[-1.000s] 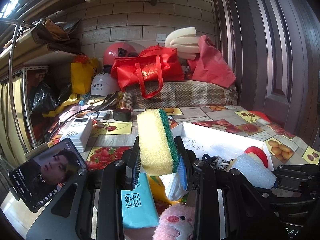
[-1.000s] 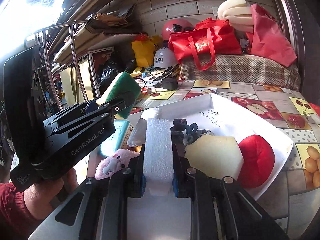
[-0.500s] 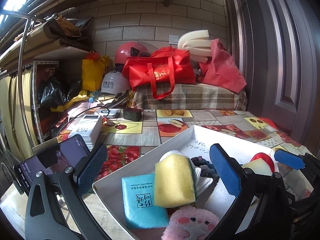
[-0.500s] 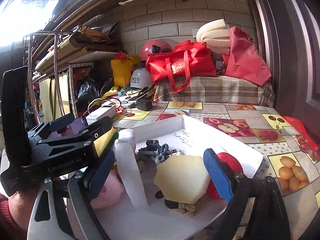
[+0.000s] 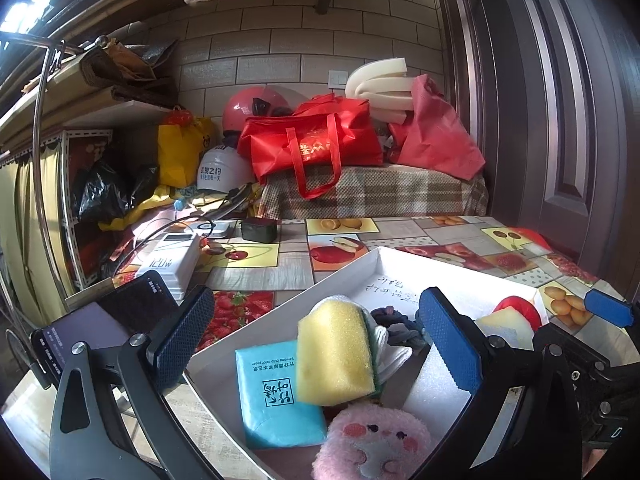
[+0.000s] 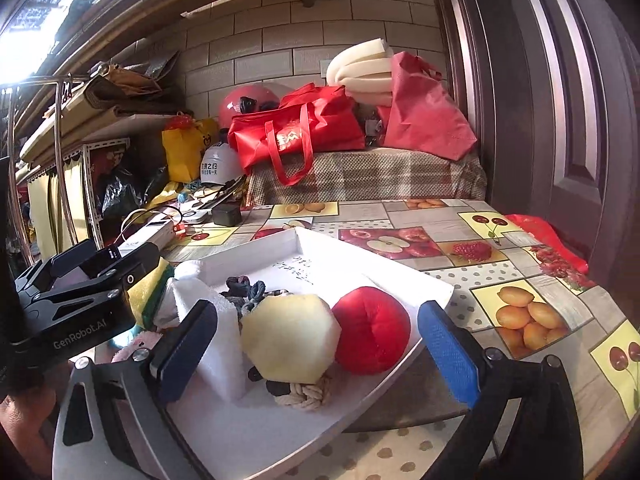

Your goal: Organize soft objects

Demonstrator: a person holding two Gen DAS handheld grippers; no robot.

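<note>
A white tray [image 5: 344, 276] on the table holds soft things: a yellow-green sponge [image 5: 336, 354] leaning on a blue tissue pack [image 5: 272, 396], a pink plush [image 5: 372, 444], a white foam block [image 6: 220, 344], a pale foam piece [image 6: 290, 344], a red cushion [image 6: 370, 330], dark hair ties [image 6: 244, 286] and a rope knot [image 6: 304, 394]. My left gripper [image 5: 316, 344] is open and empty above the sponge. My right gripper [image 6: 316, 348] is open and empty around the foam piece and cushion. The tray also shows in the right wrist view [image 6: 440, 284].
The table has a fruit-print cloth [image 6: 520, 312]. A phone [image 5: 92, 332], a white power unit [image 5: 168, 264] with cables and a black box [image 5: 259, 230] lie at the left and back. Red bags [image 5: 312, 148], helmets and a shelf stand behind. A door is at the right.
Both grippers opened. The left let go of the sponge and the right let go of the white foam block; both things now lie in the tray. Both grippers drew back a little.
</note>
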